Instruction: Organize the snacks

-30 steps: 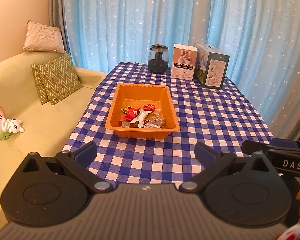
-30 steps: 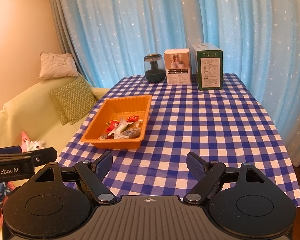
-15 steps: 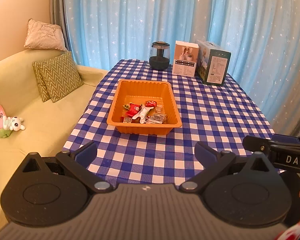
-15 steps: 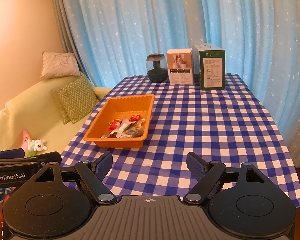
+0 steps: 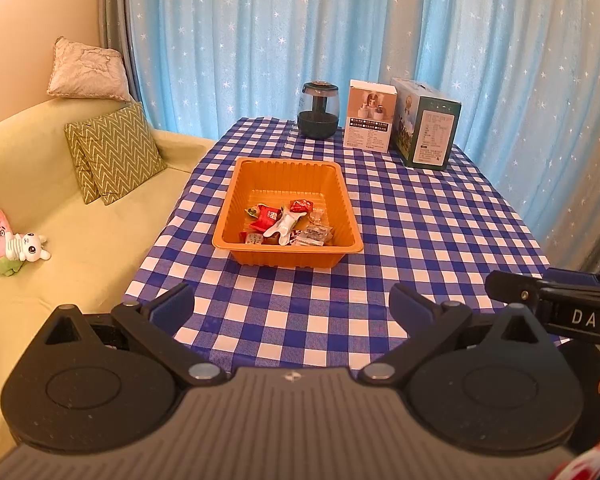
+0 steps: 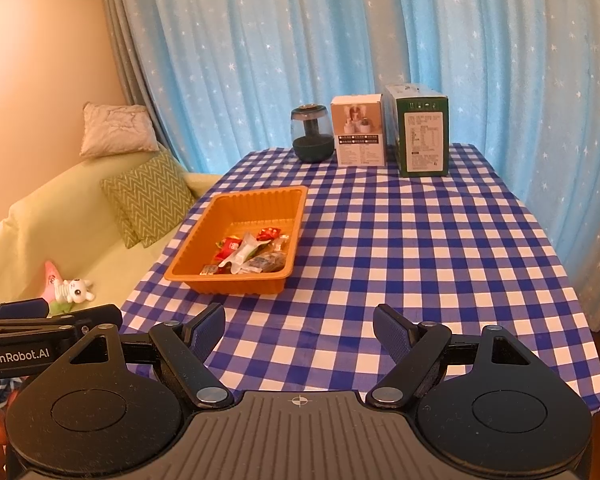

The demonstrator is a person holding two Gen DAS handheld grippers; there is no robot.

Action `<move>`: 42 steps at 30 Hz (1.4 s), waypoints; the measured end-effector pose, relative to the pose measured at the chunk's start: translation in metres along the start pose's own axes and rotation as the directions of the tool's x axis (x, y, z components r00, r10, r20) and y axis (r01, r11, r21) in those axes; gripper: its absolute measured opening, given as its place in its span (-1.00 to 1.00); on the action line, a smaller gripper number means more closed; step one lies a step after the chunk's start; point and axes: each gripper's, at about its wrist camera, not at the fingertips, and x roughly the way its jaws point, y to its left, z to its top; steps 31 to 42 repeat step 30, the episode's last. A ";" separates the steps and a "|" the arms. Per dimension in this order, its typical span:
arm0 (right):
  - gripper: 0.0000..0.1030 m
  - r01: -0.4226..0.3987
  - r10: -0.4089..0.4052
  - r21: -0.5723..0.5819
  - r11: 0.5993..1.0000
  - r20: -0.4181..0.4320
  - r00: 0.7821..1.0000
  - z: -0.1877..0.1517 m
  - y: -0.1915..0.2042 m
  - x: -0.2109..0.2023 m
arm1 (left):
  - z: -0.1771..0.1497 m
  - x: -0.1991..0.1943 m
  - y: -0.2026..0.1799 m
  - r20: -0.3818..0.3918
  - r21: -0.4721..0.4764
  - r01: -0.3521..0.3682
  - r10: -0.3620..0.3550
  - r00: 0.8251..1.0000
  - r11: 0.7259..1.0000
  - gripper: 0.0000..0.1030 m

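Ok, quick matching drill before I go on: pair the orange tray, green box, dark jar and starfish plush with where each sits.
Things:
1. orange tray
2. green box
3. dark jar
4. starfish plush

Places:
A. on the sofa
B. far end of the table, rightmost of three
C. mid-table, snacks inside
D. far end, leftmost of three

Pairs: 1-C, 2-B, 3-D, 4-A

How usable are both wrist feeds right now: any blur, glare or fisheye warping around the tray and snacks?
Left wrist view: sharp, with warm, even light and no glare; the tray and snacks read clearly, while the curtain bows toward the dark corners. Right wrist view: equally sharp, with the tray left of centre; the table edge curves, and only soft shadows show.
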 end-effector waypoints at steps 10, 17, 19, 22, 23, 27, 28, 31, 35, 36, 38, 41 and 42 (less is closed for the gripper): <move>0.57 -0.001 0.001 0.001 1.000 0.000 1.000 0.000 -0.001 0.000 | -0.001 0.001 -0.001 -0.002 0.000 0.001 -0.001 1.000 1.000 1.00; 0.57 -0.001 0.001 0.002 1.000 -0.001 1.000 0.000 -0.001 0.000 | -0.001 0.001 0.000 -0.003 0.001 0.003 -0.003 1.000 1.000 1.00; 0.57 -0.001 0.001 0.002 1.000 0.000 1.000 -0.001 -0.001 0.001 | -0.002 0.002 -0.002 -0.003 0.002 0.002 -0.002 1.000 1.000 1.00; 0.57 -0.001 0.001 0.002 1.000 0.000 1.000 -0.001 -0.001 0.000 | -0.003 0.002 -0.002 -0.004 0.000 0.003 -0.003 1.000 1.000 1.00; 0.57 -0.001 0.001 0.001 1.000 0.000 1.000 0.000 -0.001 0.000 | -0.003 0.003 -0.002 -0.005 -0.001 0.005 -0.005 1.000 1.000 1.00; 0.57 -0.001 0.001 0.001 1.000 -0.001 1.000 0.000 -0.001 0.001 | -0.006 0.007 -0.002 -0.004 0.002 0.014 -0.014 1.000 1.000 1.00; 0.57 -0.001 0.001 0.002 1.000 -0.001 1.000 0.000 -0.001 0.000 | -0.007 0.008 -0.002 -0.003 0.002 0.014 -0.014 1.000 1.000 1.00; 0.57 -0.001 0.001 0.002 1.000 0.000 1.000 0.000 -0.001 0.000 | -0.006 0.009 -0.002 -0.007 -0.001 0.016 -0.016 1.000 1.000 1.00; 0.57 -0.001 0.001 0.002 1.000 0.000 1.000 0.000 -0.001 0.000 | -0.006 0.009 -0.002 -0.007 -0.001 0.016 -0.016 1.000 1.000 1.00; 0.57 -0.001 0.001 0.002 1.000 0.000 1.000 0.000 -0.001 0.000 | -0.006 0.009 -0.002 -0.007 -0.001 0.016 -0.016 1.000 1.000 1.00; 0.57 -0.001 0.001 0.002 1.000 0.000 1.000 0.000 -0.001 0.000 | -0.006 0.009 -0.002 -0.007 -0.001 0.016 -0.016 1.000 1.000 1.00; 0.57 -0.001 0.001 0.002 1.000 0.000 1.000 0.000 -0.001 0.000 | -0.006 0.009 -0.002 -0.007 -0.001 0.016 -0.016 1.000 1.000 1.00; 0.57 -0.001 0.001 0.002 1.000 0.000 1.000 0.000 -0.001 0.000 | -0.006 0.009 -0.002 -0.007 -0.001 0.016 -0.016 1.000 1.000 1.00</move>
